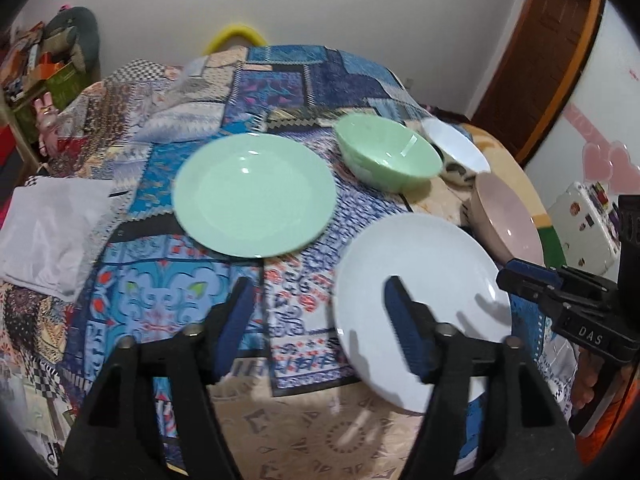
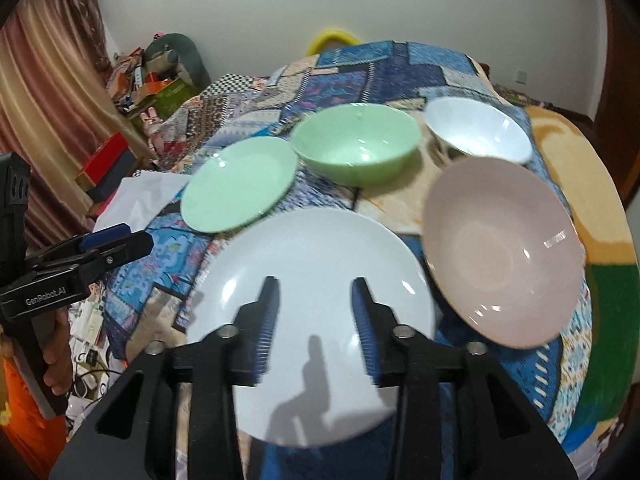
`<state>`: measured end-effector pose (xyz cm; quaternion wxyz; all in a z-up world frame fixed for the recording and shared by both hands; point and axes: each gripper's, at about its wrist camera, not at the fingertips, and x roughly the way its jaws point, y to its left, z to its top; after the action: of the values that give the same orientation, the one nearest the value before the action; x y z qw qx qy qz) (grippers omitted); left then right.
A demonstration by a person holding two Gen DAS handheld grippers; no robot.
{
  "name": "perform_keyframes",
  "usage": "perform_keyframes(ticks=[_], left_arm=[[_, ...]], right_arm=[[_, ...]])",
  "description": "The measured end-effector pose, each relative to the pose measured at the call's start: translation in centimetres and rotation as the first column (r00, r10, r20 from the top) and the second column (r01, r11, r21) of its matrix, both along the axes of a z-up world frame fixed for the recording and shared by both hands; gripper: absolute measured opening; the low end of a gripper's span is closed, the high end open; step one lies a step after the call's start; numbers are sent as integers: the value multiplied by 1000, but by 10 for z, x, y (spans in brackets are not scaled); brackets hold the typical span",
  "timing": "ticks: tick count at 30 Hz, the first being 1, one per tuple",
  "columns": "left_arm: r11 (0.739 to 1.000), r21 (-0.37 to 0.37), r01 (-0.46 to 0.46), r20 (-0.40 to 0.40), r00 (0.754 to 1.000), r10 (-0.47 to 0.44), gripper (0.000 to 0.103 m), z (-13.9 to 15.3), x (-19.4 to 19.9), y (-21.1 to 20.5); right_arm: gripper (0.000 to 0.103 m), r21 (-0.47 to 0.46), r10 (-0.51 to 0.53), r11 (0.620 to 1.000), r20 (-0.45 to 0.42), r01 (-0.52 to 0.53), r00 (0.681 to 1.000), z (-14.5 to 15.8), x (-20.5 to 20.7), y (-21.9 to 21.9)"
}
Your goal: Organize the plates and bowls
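Left gripper (image 1: 318,312): held above the patchwork cloth (image 1: 280,80), jaws wide apart, nothing gripped. Its right finger is seen over the near-left rim of the white plate (image 1: 420,304); contact cannot be told.

Right gripper (image 2: 314,312): held over the white plate (image 2: 316,312), jaws parted, nothing gripped. In the left view its tips appear near the plate's right rim.

Task items, all laid apart on the cloth, none stacked:
- White plate, nearest.
- Green plate (image 1: 256,194), beyond and to the left.
- Green bowl (image 2: 356,142), far centre.
- White bowl (image 2: 478,132), far right.
- Pink bowl (image 2: 502,250), just right of the white plate, seemingly tilted, near the table's right edge.

Risks, as judged:
- Glazed ware is likely slick; a plate pinched at one rim alone could swing or slip from the pads.
- The cloth is soft and loose; a dragged dish could bunch it and shift the others.
- The pink bowl could be knocked off the edge by a careless pass of the right gripper.

Surroundings: a folded white cloth (image 1: 56,236) lies left of the green plate. Clutter is kept at the far left wall. Nothing stands between the grippers and the white plate.
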<state>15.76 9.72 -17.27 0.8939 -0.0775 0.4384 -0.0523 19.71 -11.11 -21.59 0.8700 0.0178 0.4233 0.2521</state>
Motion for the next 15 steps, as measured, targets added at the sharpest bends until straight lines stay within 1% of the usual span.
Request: perform_keyframes(ticks=[1,4,7,11,15], left_arm=[[1000,-6,-13,11,1000,13,74,2,-1,6],[999,5,-44,36,998,44,84,9,0,23],[997,28,-76,49,996,75,86,12,5,40],[993,23,-117,34,993,116,90,8,18,63],[989,16,-145,10,989,145,90,-1,34,83]], right_arm=[[49,-1,3,1000,8,-3,1000,1,2,6],[54,-3,14,1000,19,-14,1000,3,6,19],[57,-5,25,1000,24,-24,999,4,16,35],[57,-17,27,999,31,-27,999,2,25,50],[57,-21,35,999,20,-35,999,-3,39,65]])
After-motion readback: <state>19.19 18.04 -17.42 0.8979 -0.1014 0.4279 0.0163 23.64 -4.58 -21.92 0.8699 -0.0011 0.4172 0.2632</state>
